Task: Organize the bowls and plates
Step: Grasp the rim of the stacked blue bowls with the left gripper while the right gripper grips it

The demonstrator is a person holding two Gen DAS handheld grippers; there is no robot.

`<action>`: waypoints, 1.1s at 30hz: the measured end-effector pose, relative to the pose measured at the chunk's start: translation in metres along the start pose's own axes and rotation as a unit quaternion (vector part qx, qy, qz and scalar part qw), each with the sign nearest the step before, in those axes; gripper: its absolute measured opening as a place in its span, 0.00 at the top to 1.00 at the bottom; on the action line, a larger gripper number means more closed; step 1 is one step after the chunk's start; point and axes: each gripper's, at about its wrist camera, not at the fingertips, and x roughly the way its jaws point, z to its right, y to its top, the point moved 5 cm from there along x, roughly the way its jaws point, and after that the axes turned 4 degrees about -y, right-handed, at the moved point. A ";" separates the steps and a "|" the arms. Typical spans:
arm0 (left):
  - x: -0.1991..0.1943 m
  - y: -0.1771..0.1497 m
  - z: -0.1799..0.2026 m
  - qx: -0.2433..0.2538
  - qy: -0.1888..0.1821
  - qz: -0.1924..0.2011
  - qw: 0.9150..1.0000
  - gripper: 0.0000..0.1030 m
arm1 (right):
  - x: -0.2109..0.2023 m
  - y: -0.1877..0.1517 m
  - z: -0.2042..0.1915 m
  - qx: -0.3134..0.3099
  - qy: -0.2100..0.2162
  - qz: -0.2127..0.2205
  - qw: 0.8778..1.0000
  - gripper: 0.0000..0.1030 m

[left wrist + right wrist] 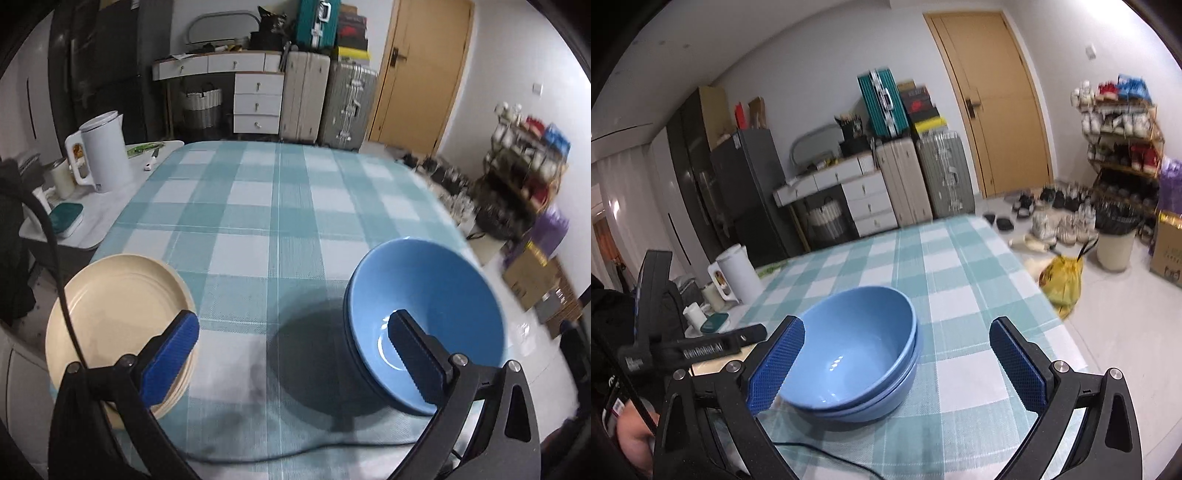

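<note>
A stack of cream plates (114, 325) rests at the near left of the checked table (277, 206). A stack of blue bowls (432, 314) sits at the near right; in the right wrist view the blue bowls (857, 350) lie just ahead of the left finger. My left gripper (293, 354) is open, its left finger over the plates' rim and its right finger in front of the bowls. My right gripper (895, 365) is open and holds nothing, with the bowls between and left of its fingers. The left gripper's body (701, 347) shows at the left of that view.
A white kettle (103, 151), a cup and a teal case stand on a side counter left of the table. A black cable (258, 458) trails over the table's near edge. Beyond the table are drawers, suitcases (328, 103), a door, shoe racks, a bin (1115, 247) and a yellow bag.
</note>
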 end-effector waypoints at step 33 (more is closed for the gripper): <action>0.091 -0.021 0.023 -0.029 -0.118 -0.186 0.975 0.15 | 0.164 -0.042 0.018 0.136 0.137 -0.286 0.938 0.17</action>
